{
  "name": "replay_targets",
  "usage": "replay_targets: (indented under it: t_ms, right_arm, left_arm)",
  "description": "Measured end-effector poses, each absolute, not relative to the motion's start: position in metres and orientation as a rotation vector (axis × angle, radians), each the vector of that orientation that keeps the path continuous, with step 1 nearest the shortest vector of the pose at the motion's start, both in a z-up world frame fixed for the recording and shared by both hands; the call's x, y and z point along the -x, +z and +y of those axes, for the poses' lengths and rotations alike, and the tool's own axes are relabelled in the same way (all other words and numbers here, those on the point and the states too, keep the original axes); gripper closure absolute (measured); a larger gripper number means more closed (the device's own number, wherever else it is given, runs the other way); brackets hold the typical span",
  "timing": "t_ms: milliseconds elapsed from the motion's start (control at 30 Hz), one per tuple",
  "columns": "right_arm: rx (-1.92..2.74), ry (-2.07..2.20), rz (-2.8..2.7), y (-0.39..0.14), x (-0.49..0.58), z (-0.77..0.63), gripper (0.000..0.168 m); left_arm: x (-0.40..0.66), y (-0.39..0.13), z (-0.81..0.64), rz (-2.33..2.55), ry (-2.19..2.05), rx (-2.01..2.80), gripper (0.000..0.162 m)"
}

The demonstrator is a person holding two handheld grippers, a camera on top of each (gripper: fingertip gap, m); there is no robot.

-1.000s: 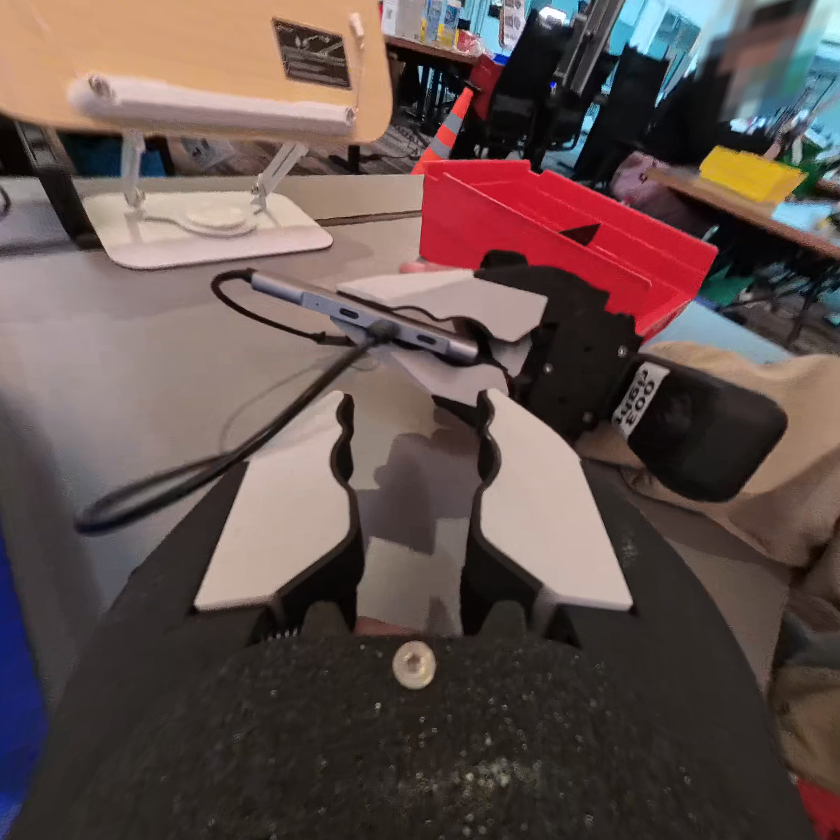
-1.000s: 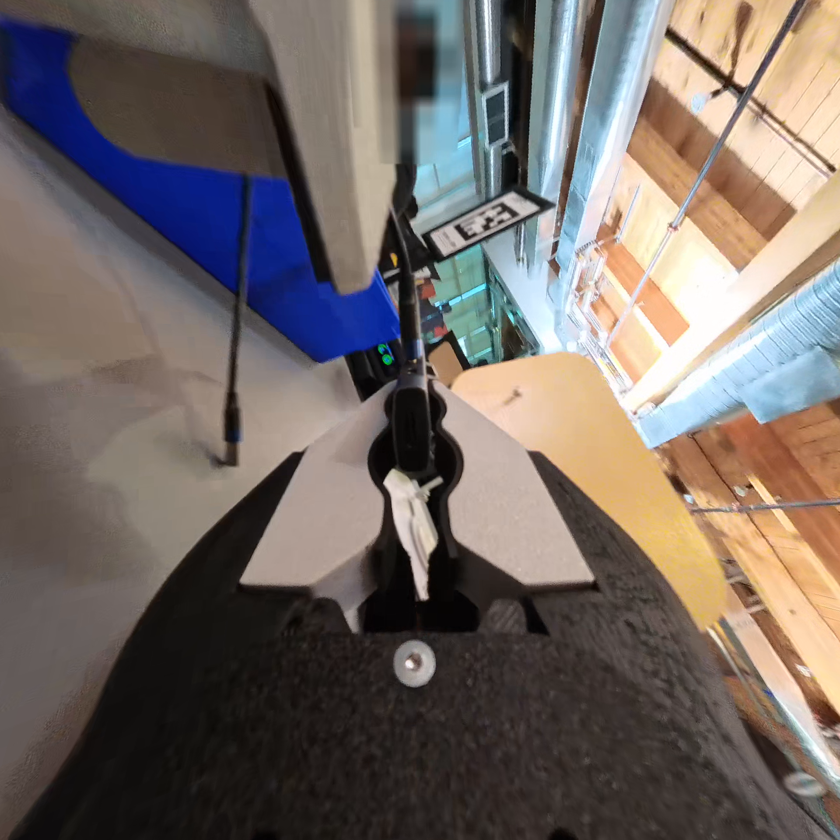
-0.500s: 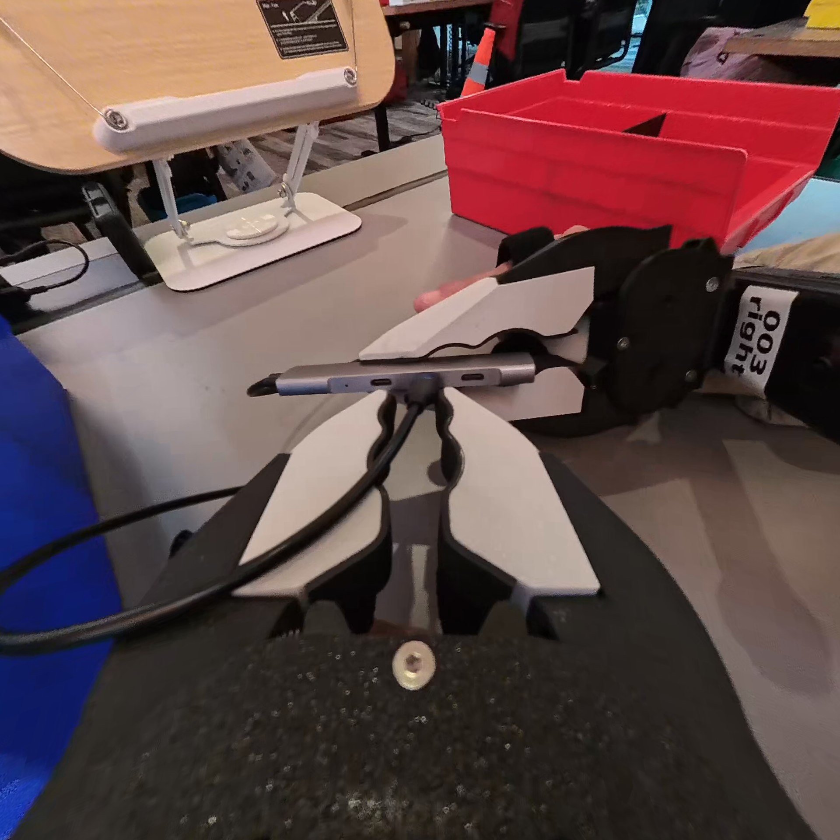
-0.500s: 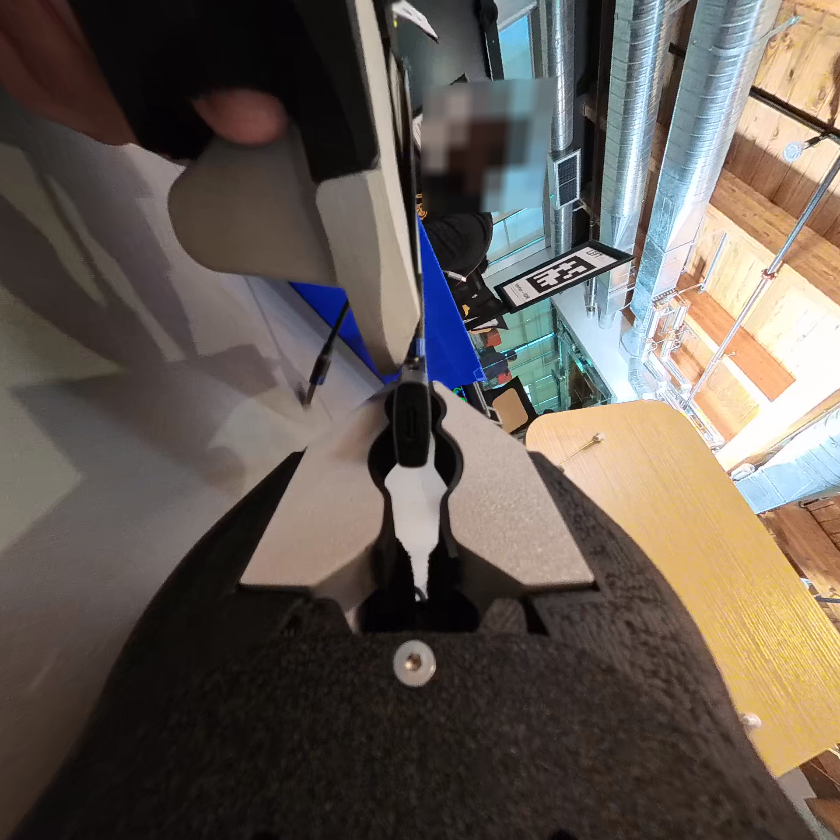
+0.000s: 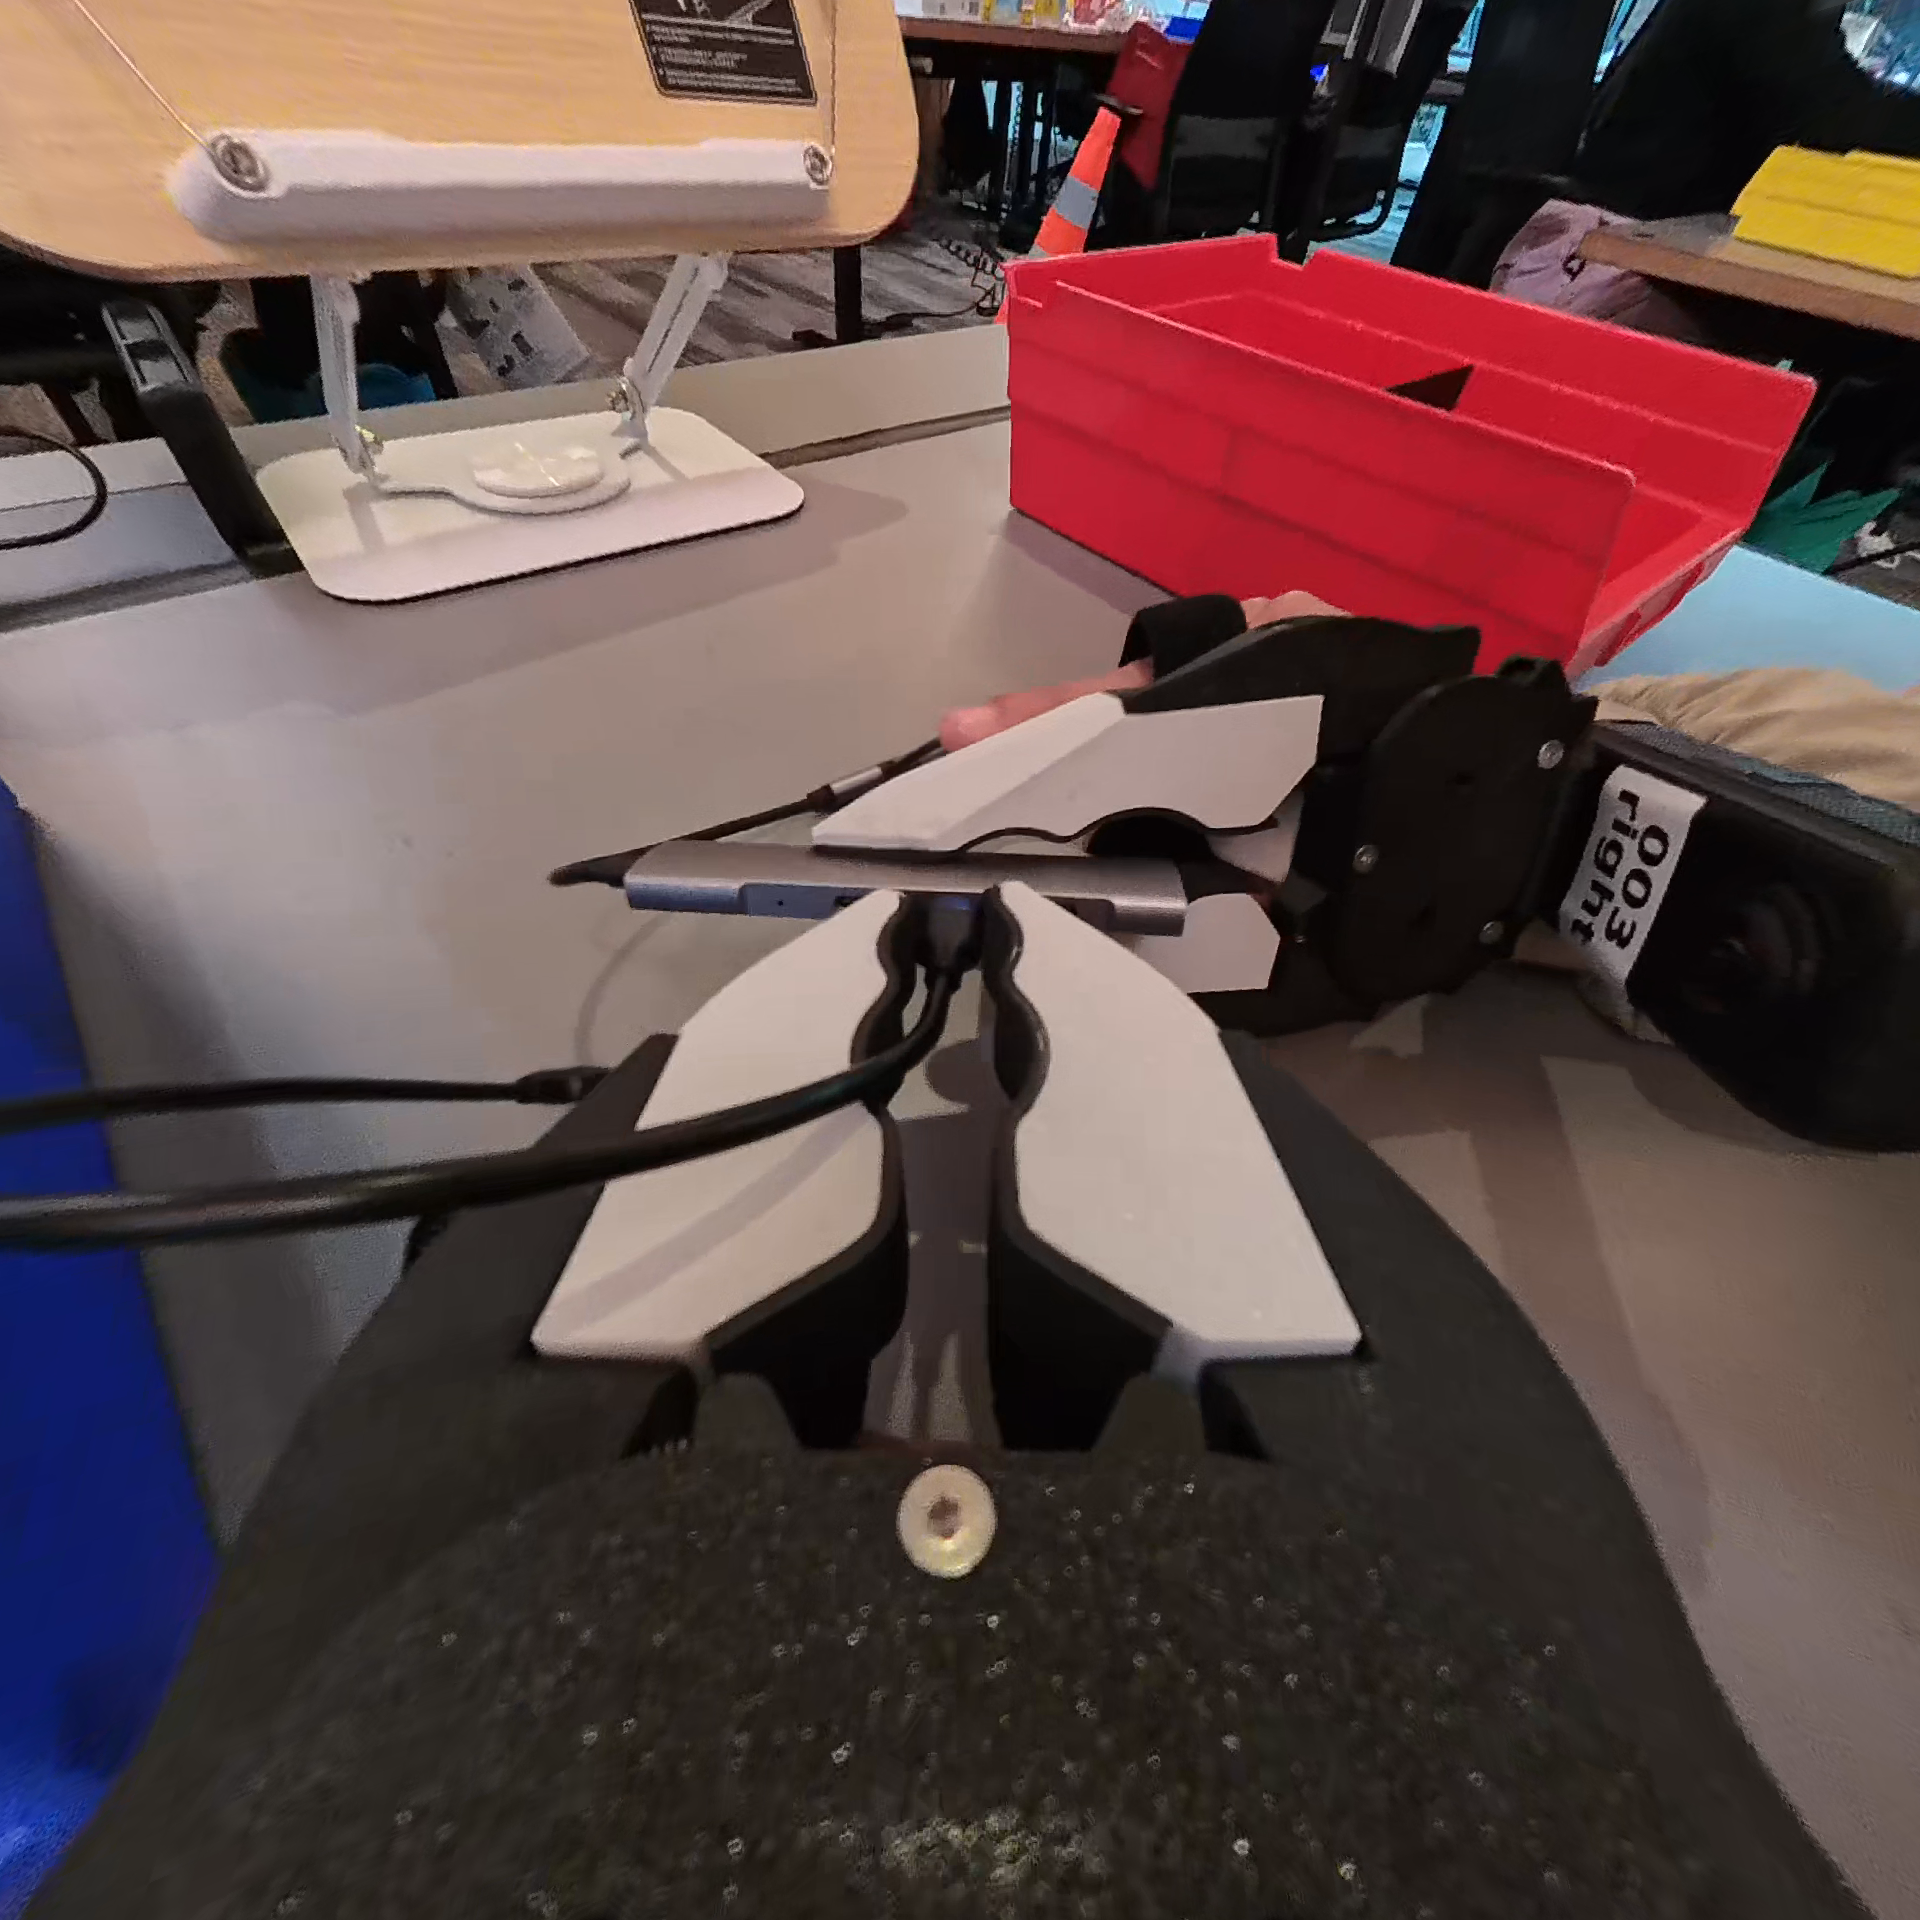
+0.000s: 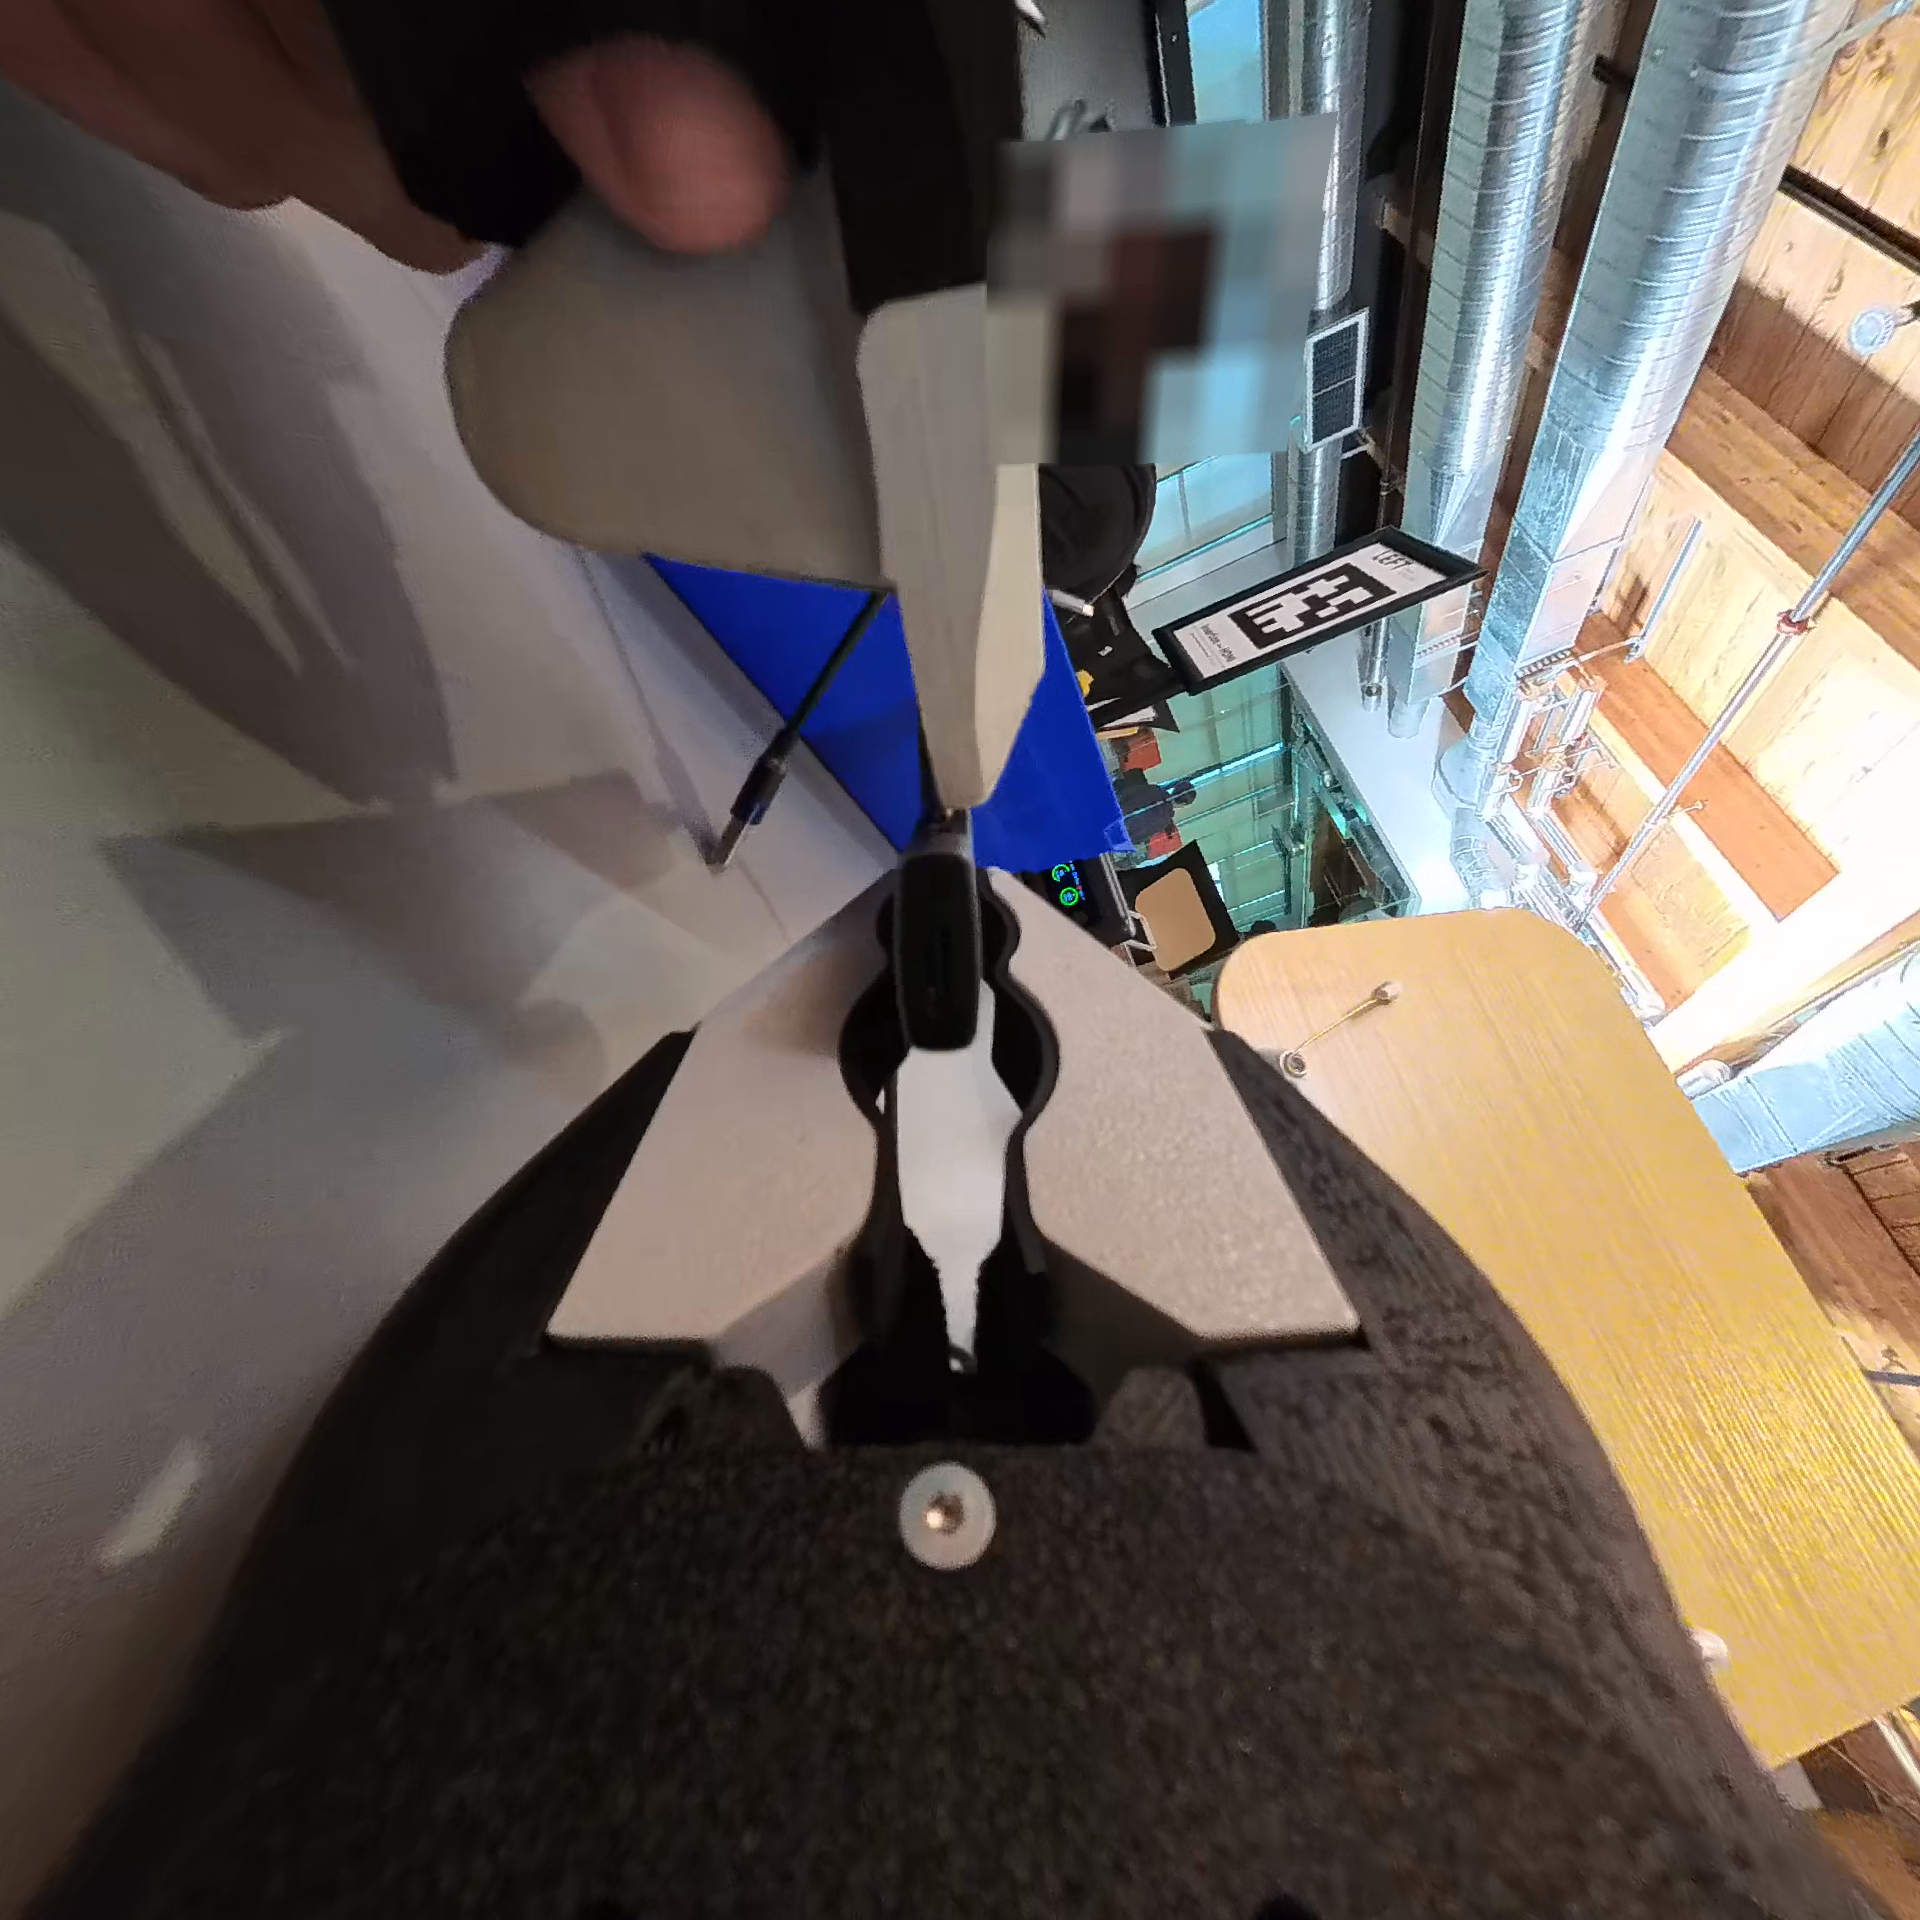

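Presently the right gripper (image 5: 997,883) clamps the grey hub (image 5: 904,885) above the surface (image 5: 520,748); the left gripper (image 5: 940,940) fingers pinch its black plug (image 5: 940,928). Judgement: skewed pull could bend the connector or twist the hub loose.

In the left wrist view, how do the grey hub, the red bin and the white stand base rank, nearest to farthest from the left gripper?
From the left gripper:
1. Grey hub, at its fingertips.
2. Red bin, ahead right.
3. White stand base, ahead left; too close to the bin to call firmly.
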State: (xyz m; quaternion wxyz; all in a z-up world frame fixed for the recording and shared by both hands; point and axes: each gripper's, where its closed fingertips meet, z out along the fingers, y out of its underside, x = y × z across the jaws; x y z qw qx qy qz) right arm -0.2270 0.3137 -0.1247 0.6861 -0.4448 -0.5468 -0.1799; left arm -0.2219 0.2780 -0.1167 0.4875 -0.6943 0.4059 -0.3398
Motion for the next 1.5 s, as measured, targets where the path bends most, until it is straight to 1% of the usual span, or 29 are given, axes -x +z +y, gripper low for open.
replay_targets:
  t_ms: [167,300,400,467,567,1133,1500]
  right_arm:
    - [1.006,-0.402,-1.189,-0.119,0.229,0.314,0.161]
    - [1.062,-0.503,-1.167,-0.123,0.226,0.321,0.161]
    - [1.058,-0.482,-1.162,-0.120,0.228,0.315,0.156]
    - [1.064,-0.487,-1.174,-0.123,0.229,0.315,0.155]
    - [1.054,-0.498,-1.191,-0.125,0.229,0.318,0.161]
    - [1.005,-0.527,-1.140,-0.115,0.227,0.318,0.160]
    - [1.183,-0.566,-1.191,-0.132,0.226,0.330,0.160]
  left_arm:
    - [0.225,-0.111,0.278,0.989,-0.769,1.663,0.150]
    - [0.220,-0.116,0.284,0.996,-0.660,1.655,0.151]
    - [0.221,-0.116,0.290,0.995,-0.587,1.639,0.151]
    - [0.222,-0.116,0.291,0.980,-0.634,1.651,0.151]
    - [0.222,-0.120,0.292,0.976,-0.636,1.675,0.151]
    - [0.225,-0.110,0.289,0.973,-0.616,1.663,0.151]
    - [0.222,-0.126,0.300,0.940,-0.577,1.726,0.151]
